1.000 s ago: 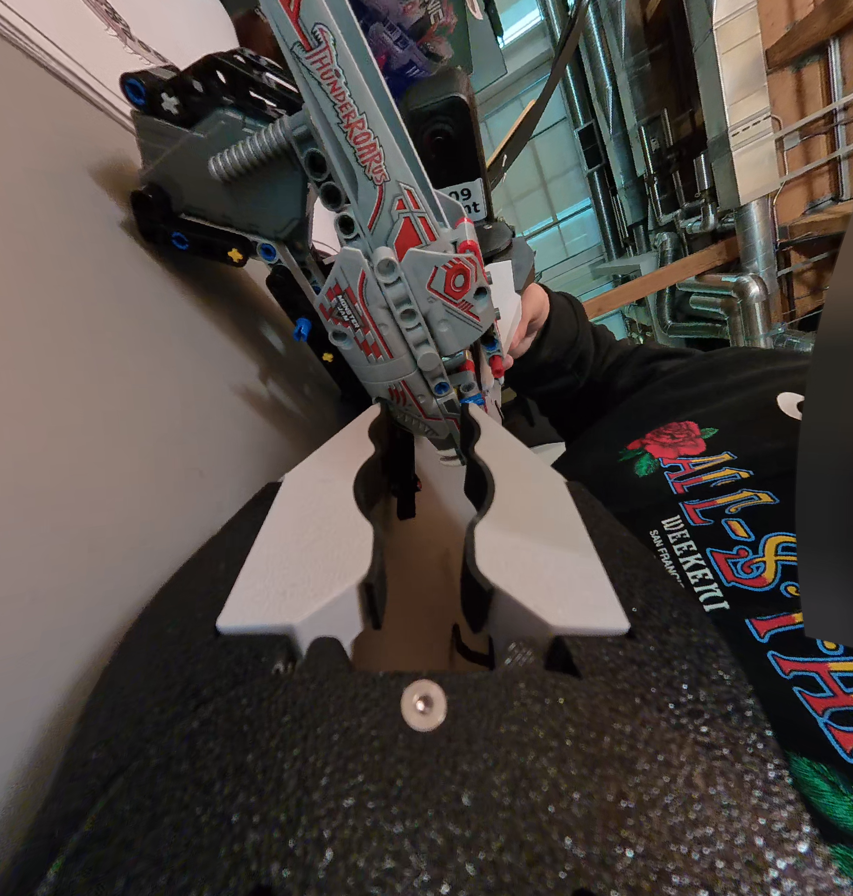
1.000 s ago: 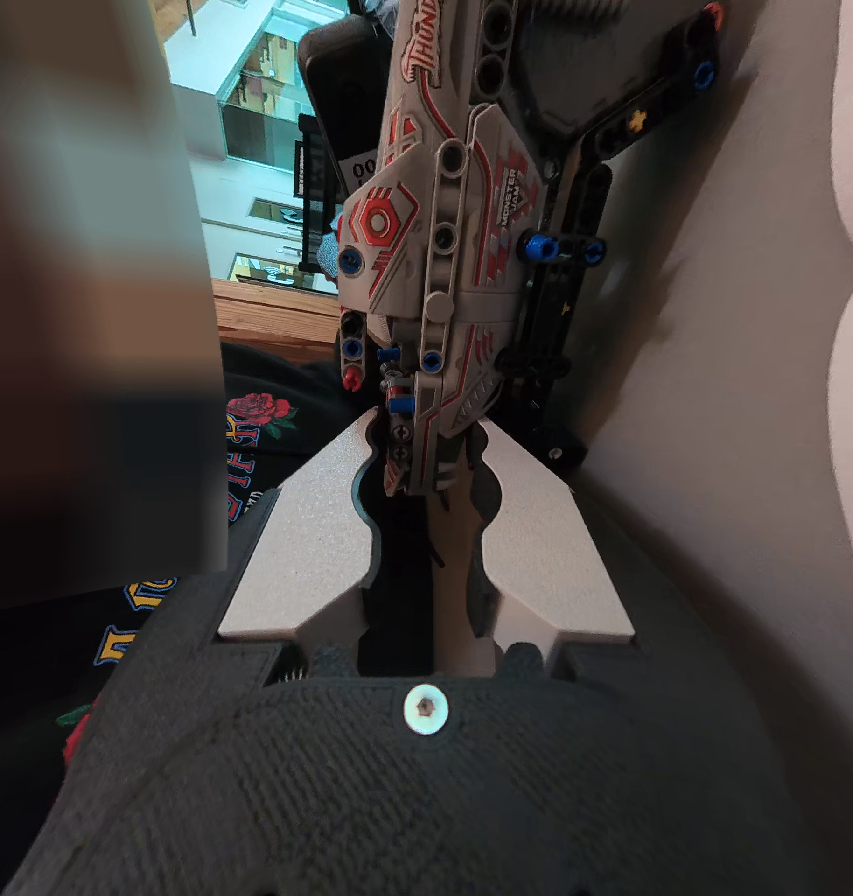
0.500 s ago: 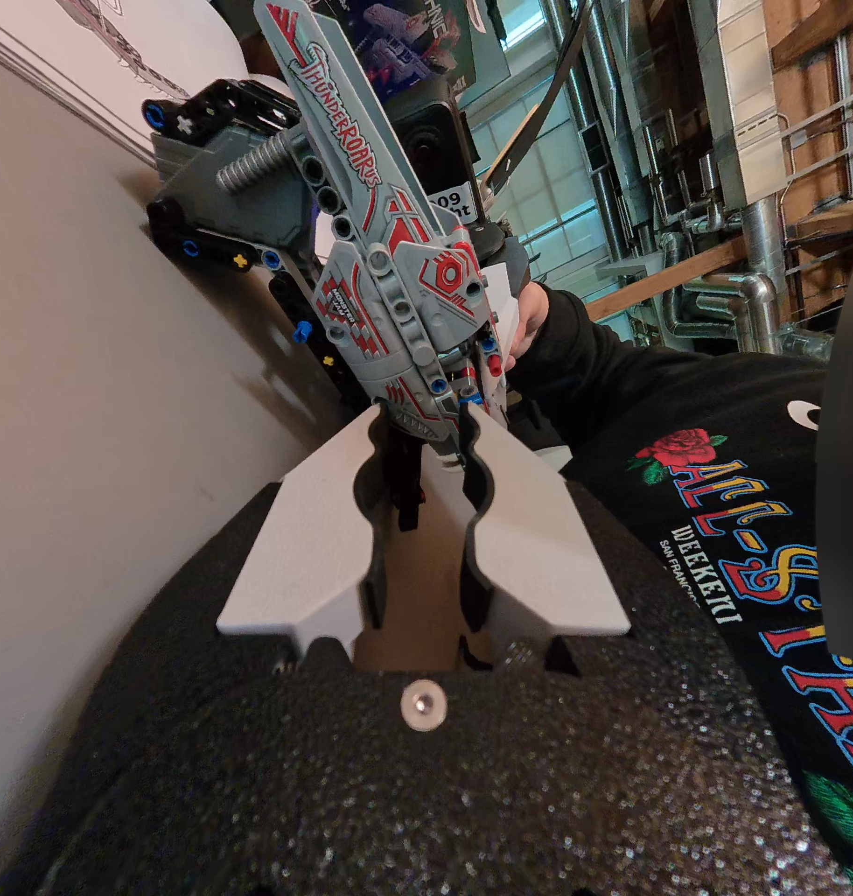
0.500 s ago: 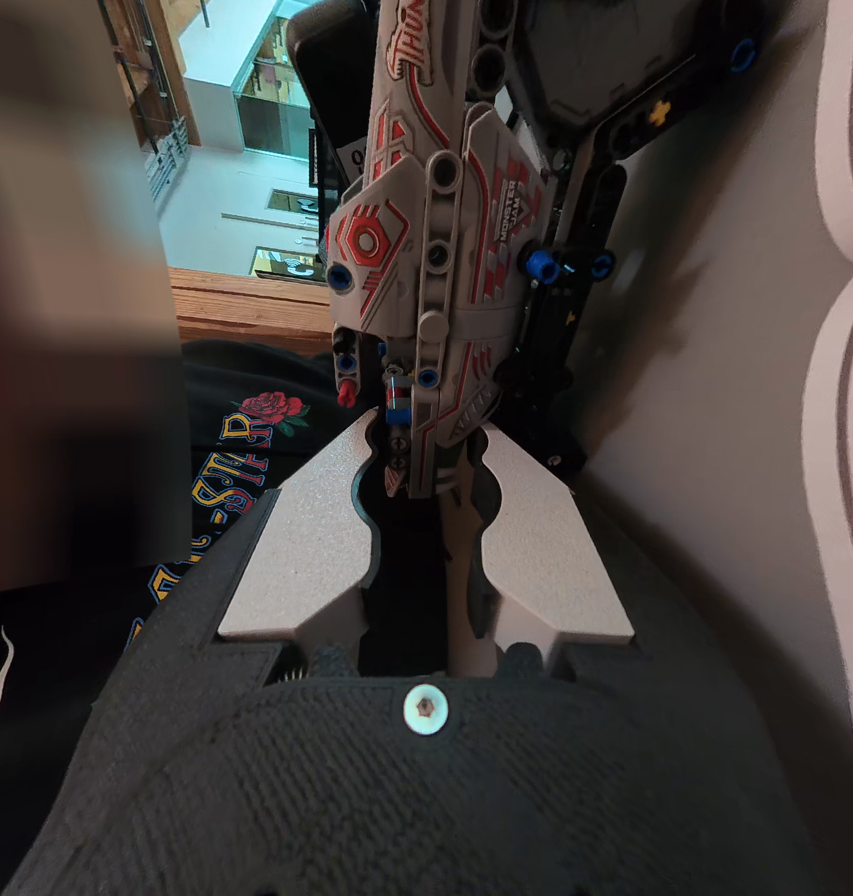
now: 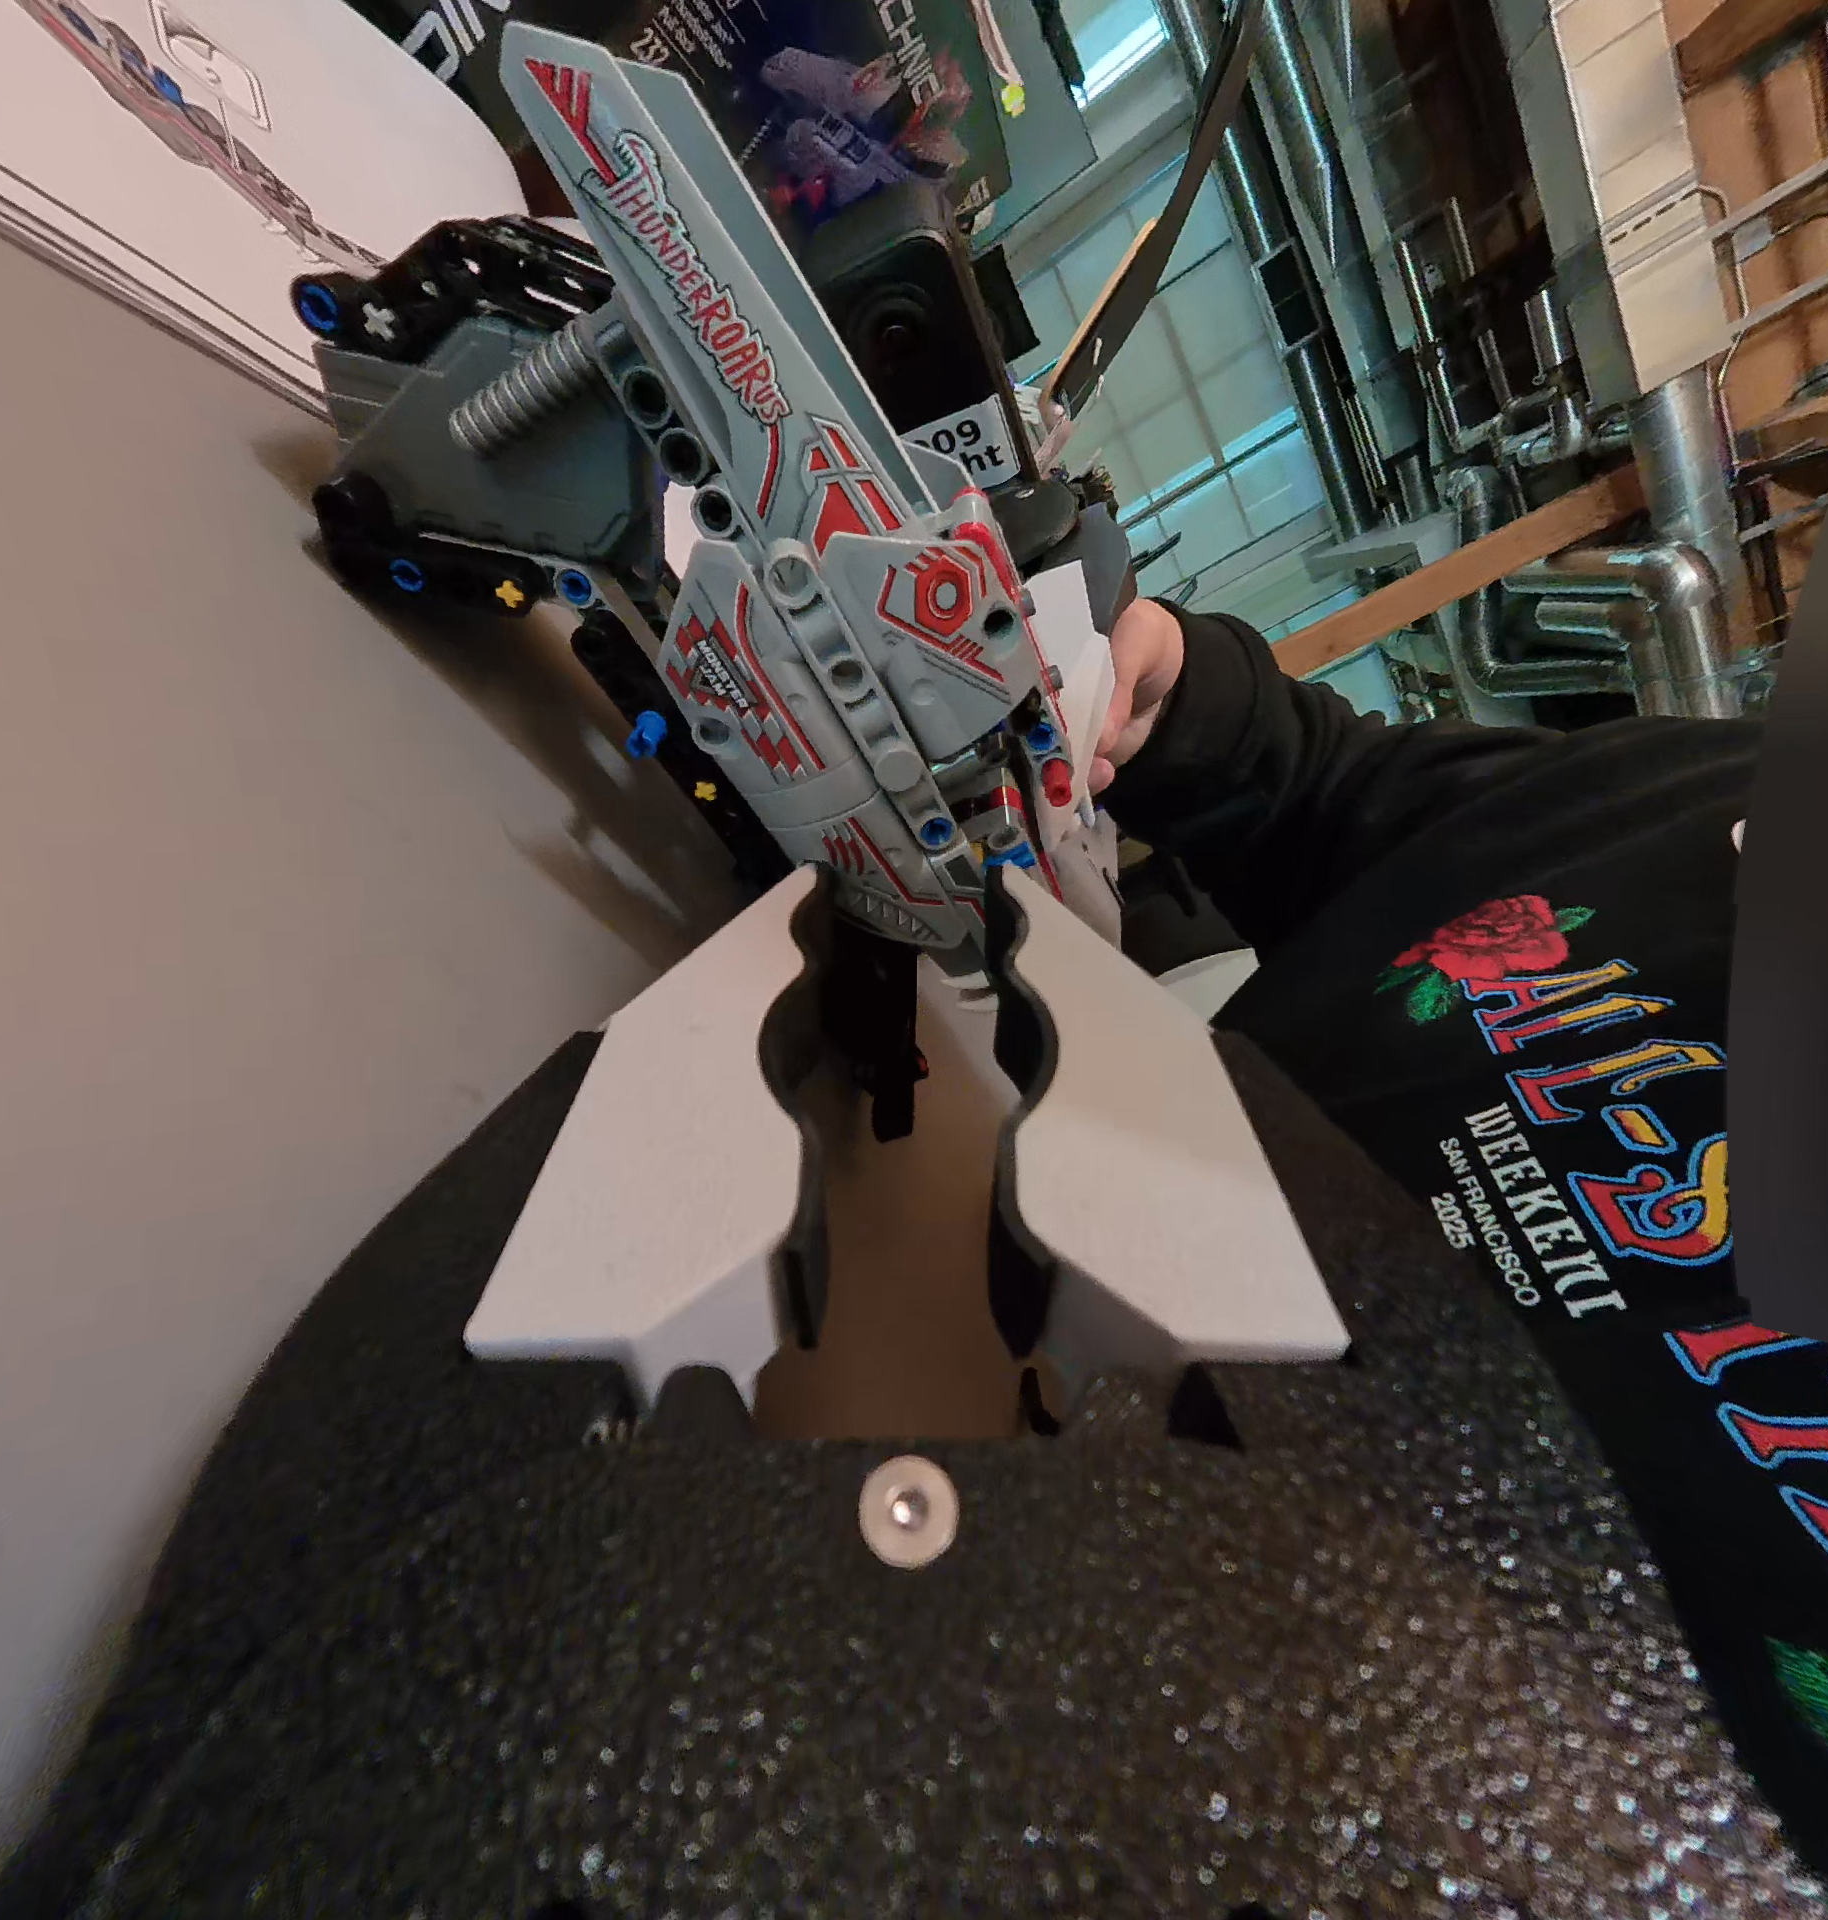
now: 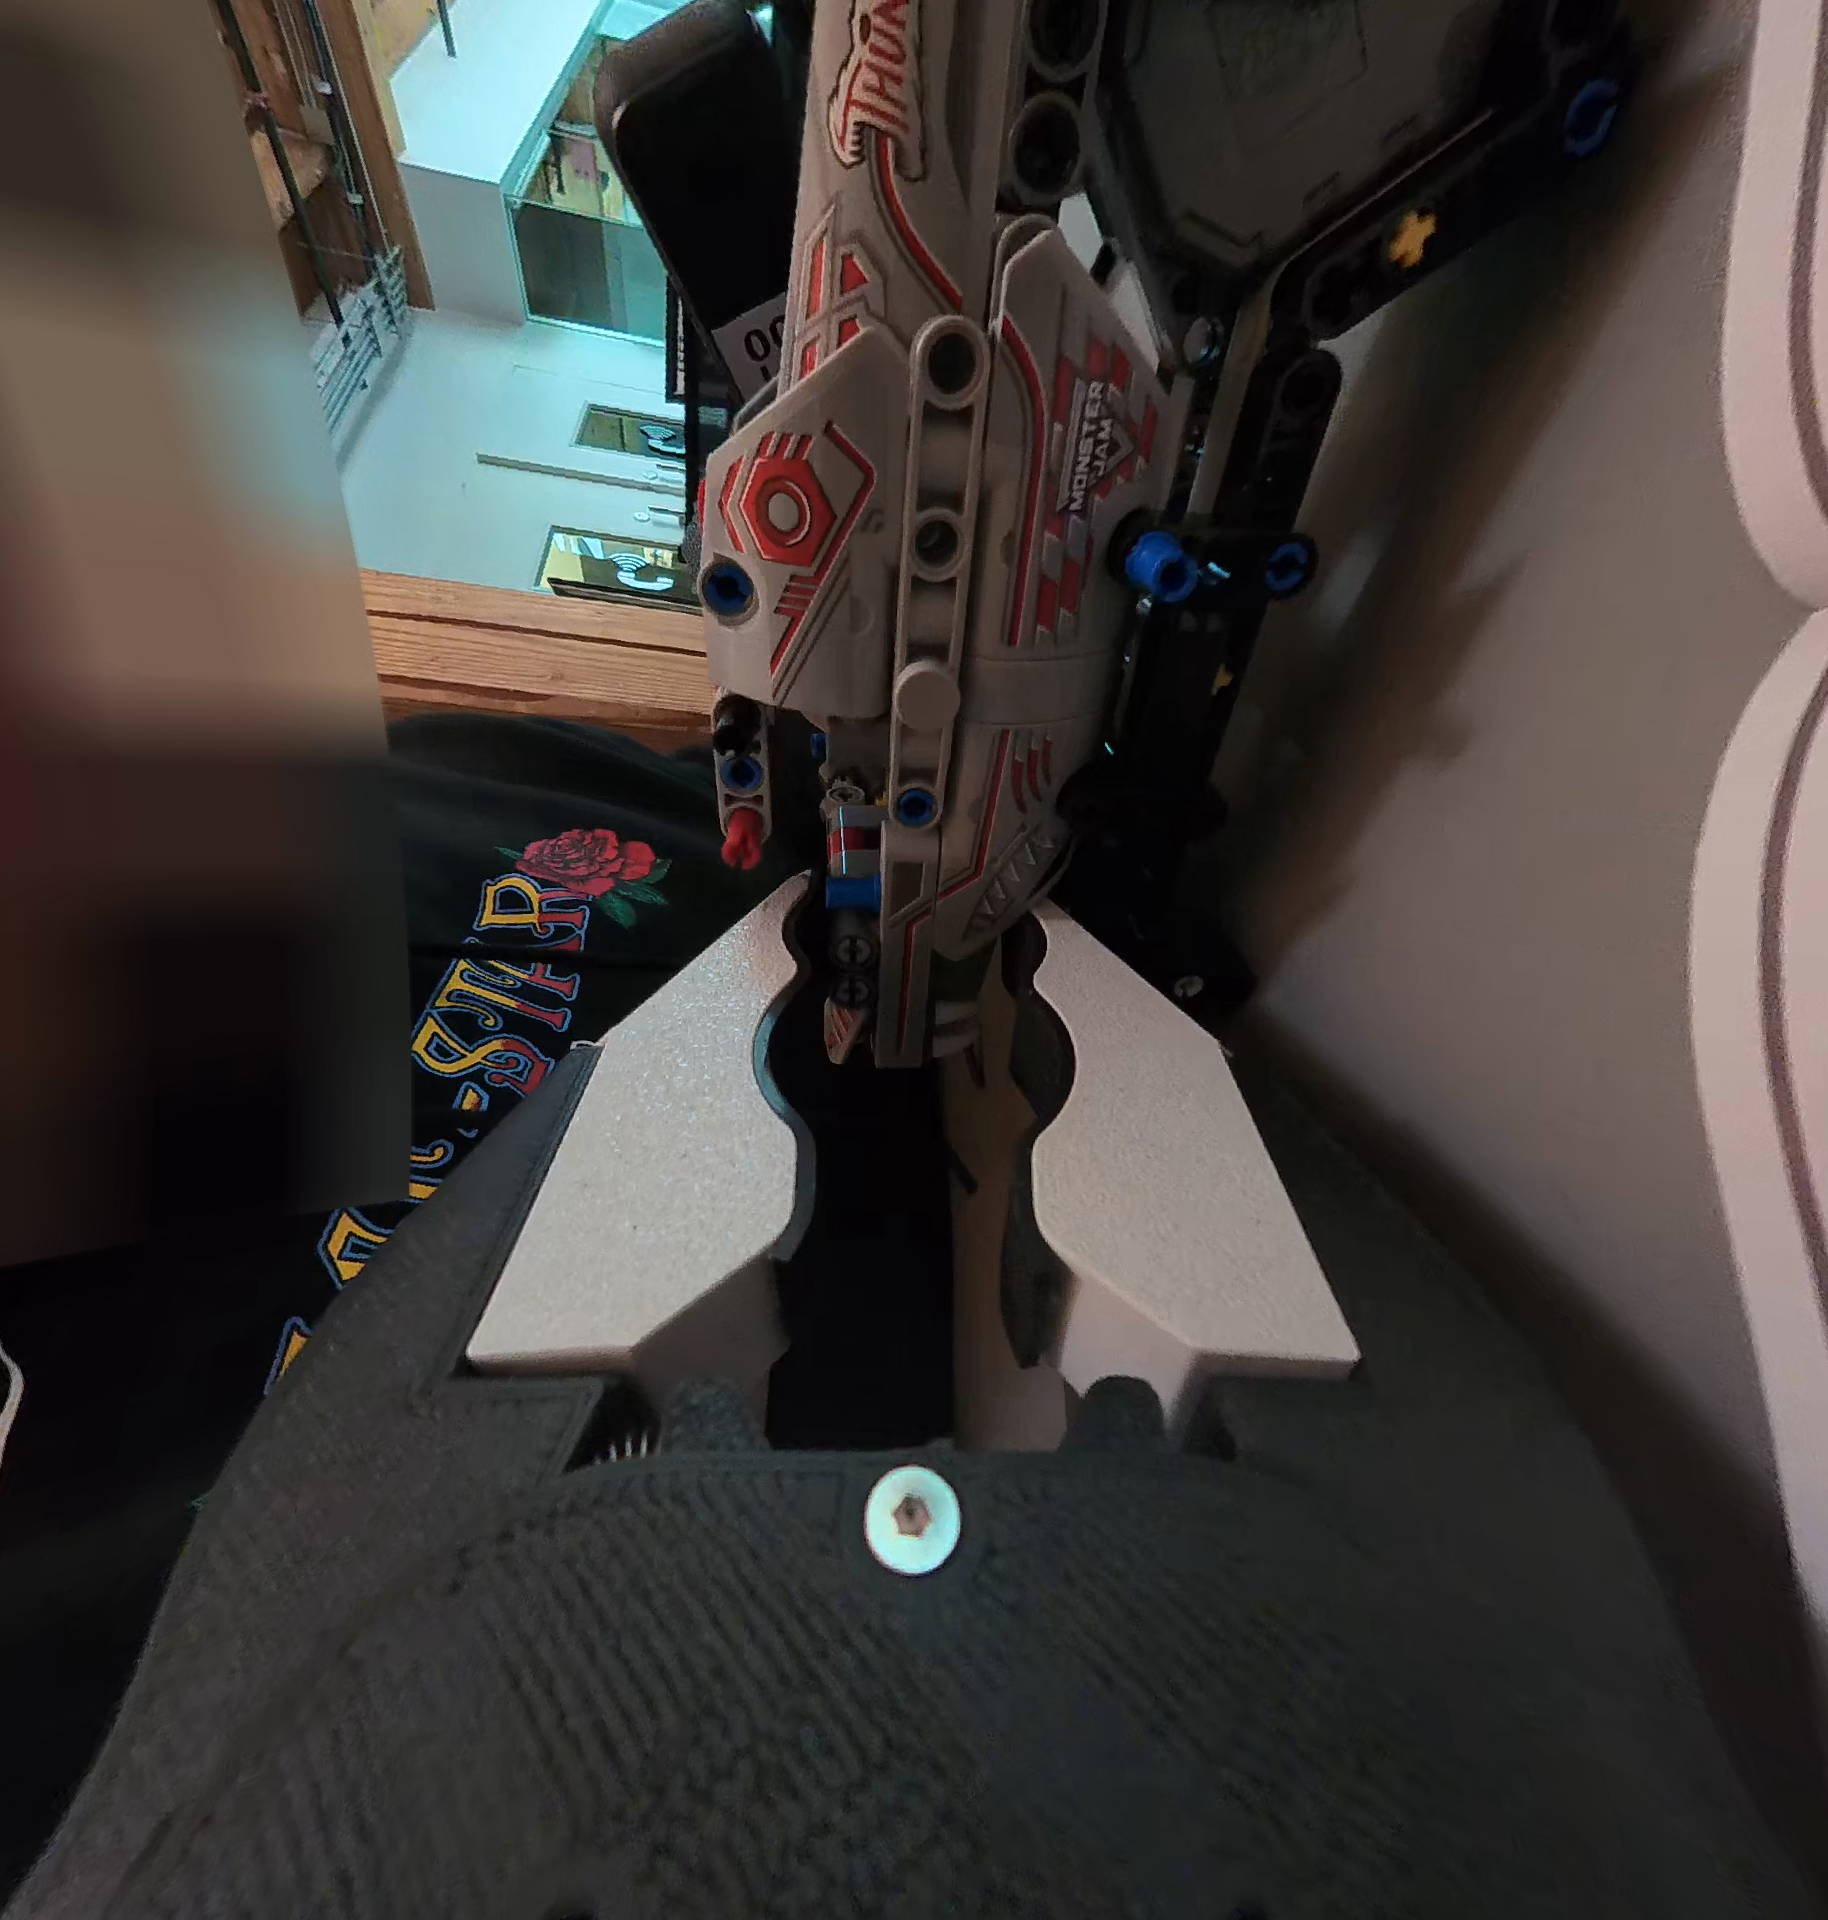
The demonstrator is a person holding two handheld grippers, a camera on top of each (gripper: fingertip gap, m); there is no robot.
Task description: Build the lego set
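The lego model (image 5: 837, 665) is a grey body with red decals, blue pins and a black frame with a dark grey block. It stands on end against the beige table (image 5: 214, 935). My left gripper (image 5: 910, 914) is shut on the model's lower tip, with the white fingers (image 5: 681, 1122) on either side. In the right wrist view the same model (image 6: 941, 623) shows from its other side. My right gripper (image 6: 920, 935) is shut on the same end. The right gripper also shows behind the model in the left wrist view (image 5: 1071, 634), held by a hand (image 5: 1138, 675).
A white instruction booklet (image 5: 162, 156) and the set's dark box (image 5: 837, 94) lie beyond the model. The booklet's pages (image 6: 1803, 935) edge the right wrist view. The person's black printed sweatshirt (image 5: 1512, 1039) is close on the right. The table (image 6: 1512, 935) lies right of the model. Both grippers' tips are close together, under 4 cm apart.
Both grippers keep their hold on the model. The model and both views have tilted and shifted a little, so more of the booklet and box now shows behind it.
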